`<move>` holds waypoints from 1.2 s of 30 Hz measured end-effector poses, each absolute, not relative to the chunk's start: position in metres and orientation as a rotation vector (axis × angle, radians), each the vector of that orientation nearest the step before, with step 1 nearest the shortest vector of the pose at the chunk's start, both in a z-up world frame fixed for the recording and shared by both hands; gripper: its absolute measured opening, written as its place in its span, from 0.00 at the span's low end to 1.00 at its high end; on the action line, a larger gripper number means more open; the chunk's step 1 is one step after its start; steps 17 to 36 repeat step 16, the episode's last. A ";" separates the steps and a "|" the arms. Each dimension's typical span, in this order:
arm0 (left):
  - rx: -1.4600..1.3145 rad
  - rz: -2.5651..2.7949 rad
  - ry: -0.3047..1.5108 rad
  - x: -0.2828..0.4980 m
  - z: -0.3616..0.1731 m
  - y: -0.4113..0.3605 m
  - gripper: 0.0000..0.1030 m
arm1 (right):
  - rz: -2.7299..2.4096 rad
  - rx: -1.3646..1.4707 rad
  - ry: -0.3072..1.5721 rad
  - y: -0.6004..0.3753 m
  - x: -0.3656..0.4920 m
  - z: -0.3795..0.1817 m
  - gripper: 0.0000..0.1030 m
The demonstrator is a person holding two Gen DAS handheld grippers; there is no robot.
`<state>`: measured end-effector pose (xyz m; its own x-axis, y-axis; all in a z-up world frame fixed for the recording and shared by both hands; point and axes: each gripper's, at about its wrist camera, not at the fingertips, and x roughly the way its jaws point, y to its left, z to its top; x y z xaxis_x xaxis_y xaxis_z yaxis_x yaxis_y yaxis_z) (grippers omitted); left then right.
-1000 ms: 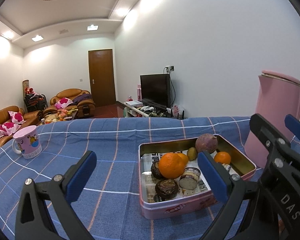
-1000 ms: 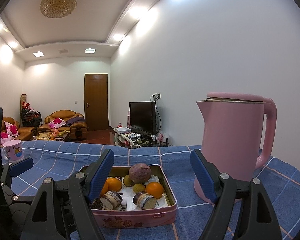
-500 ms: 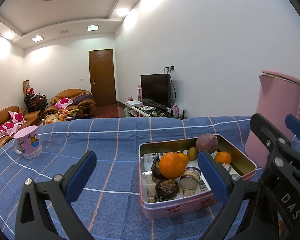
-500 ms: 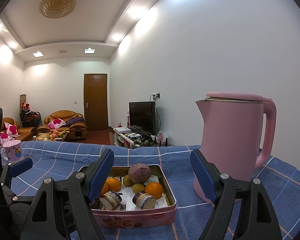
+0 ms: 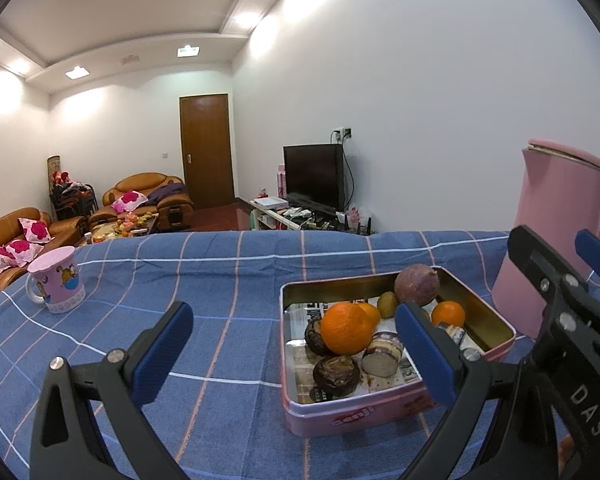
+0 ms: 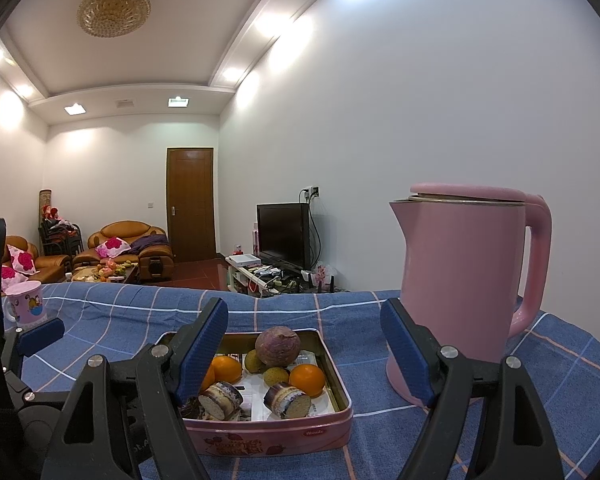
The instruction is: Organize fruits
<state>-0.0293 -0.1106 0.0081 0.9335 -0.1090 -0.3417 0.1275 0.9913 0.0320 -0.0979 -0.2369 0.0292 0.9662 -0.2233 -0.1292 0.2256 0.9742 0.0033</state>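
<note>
A pink tin box (image 5: 352, 418) (image 6: 268, 436) sits on the blue checked tablecloth. It holds a large orange (image 5: 346, 328), smaller oranges (image 5: 448, 314) (image 6: 307, 379), a purple round fruit (image 5: 417, 289) (image 6: 278, 346), small green fruits (image 5: 387, 305) (image 6: 276, 376) and dark cake rolls (image 5: 382, 358) (image 6: 287, 400). My left gripper (image 5: 296, 348) is open and empty, hovering in front of the box's left side. My right gripper (image 6: 304, 356) is open and empty, just in front of the box.
A tall pink kettle (image 6: 466, 276) (image 5: 556, 240) stands right of the box. A pink mug (image 5: 56, 286) (image 6: 24, 304) stands at the far left of the table (image 5: 180, 272). The right gripper's body shows in the left wrist view (image 5: 560, 320).
</note>
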 end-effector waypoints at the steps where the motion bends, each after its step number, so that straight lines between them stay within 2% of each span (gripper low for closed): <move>1: 0.055 -0.119 0.347 -0.028 0.008 -0.111 1.00 | -0.228 0.018 0.130 -0.237 -0.098 0.029 0.78; 36: 0.059 -0.123 0.354 -0.024 0.008 -0.112 1.00 | -0.244 0.029 0.143 -0.238 -0.098 0.029 0.78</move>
